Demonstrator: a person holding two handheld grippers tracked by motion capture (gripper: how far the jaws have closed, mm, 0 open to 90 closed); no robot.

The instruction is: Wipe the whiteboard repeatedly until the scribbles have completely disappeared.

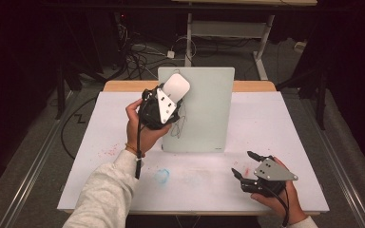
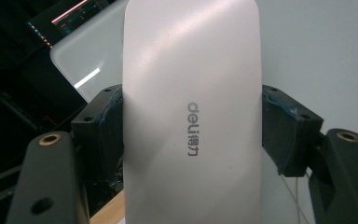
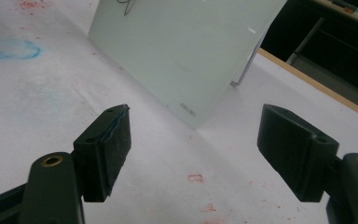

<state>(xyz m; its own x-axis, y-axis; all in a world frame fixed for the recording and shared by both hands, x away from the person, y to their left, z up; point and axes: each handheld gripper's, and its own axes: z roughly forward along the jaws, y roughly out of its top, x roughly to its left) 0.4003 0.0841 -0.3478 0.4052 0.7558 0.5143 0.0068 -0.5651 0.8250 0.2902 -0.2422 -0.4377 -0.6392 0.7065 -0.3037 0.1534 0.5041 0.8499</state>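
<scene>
At the left of the high view, a hand in a pale sleeve (image 1: pixel 105 190) raises the left gripper (image 1: pixel 170 100) above the table (image 1: pixel 100 142), its grey three-cornered plate facing up. Its jaws are clamped on a white eraser (image 1: pixel 176 87), a smooth rounded block; in the left gripper view the eraser (image 2: pixel 191 112) stands lengthwise between the two dark pads, touching both, with grey lettering printed along its face. The eraser is held against the upper left part of a pale whiteboard (image 1: pixel 204 114), which stands tilted near the table's far edge. Dark scribbled lines (image 1: pixel 180 124) mark the board just below the eraser. On the white table cover in front of the board, a blue smudge (image 1: pixel 162 175) sits near the sleeve, and faint red marks (image 1: pixel 108 152) lie farther left. Toward the right, the right gripper (image 1: pixel 244 164) rests low near the table's front edge, well apart from the board, with its jaws spread wide and nothing between them. In the right gripper view those jaws frame the board's lower corner (image 3: pixel 189 109) and small red specks (image 3: pixel 196 178) on the cover.
</scene>
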